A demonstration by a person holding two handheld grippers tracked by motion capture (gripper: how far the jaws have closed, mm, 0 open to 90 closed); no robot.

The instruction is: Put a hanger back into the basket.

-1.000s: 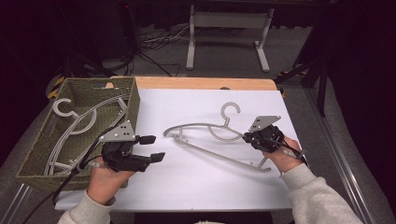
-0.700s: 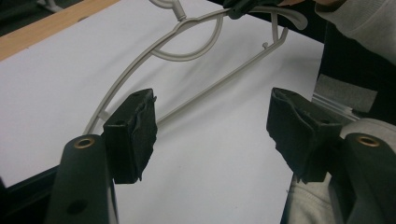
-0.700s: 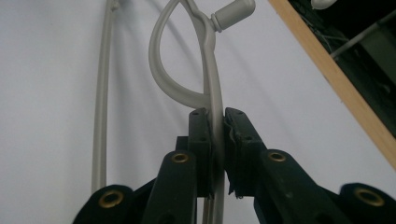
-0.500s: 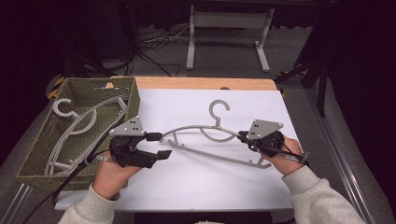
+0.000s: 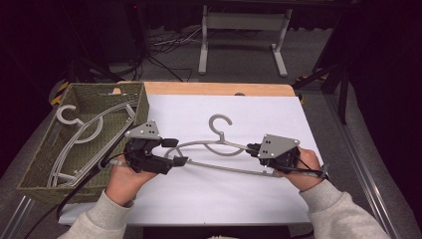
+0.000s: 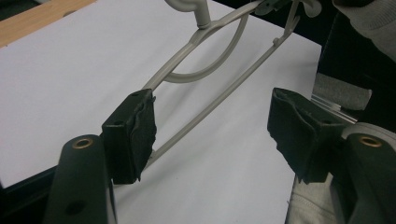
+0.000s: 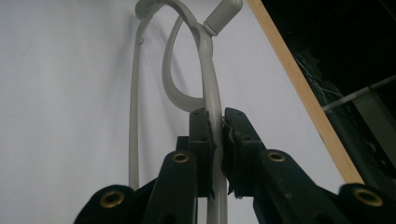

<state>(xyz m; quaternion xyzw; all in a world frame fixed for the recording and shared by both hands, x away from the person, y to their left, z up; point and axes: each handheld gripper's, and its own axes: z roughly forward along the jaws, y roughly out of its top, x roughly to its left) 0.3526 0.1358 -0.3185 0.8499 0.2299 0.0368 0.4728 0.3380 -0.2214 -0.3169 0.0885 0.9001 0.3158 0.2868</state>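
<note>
The right gripper (image 7: 217, 123) is clamped on one arm of the grey hanger (image 5: 219, 149), carrying it across the middle of the bench (image 5: 214, 199) toward the left edge; the left gripper (image 5: 174, 152) waits with jaws wide around the hanger's other end, not pressing; next, probably close it there, then move the hanger to the basket (image 5: 35, 169).

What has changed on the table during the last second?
The right gripper, shut on the hanger, has carried it left across the white sheet, toward the basket. The left gripper moved right and now has its open jaws around the hanger's left end. The hanger in the basket stayed put.
</note>
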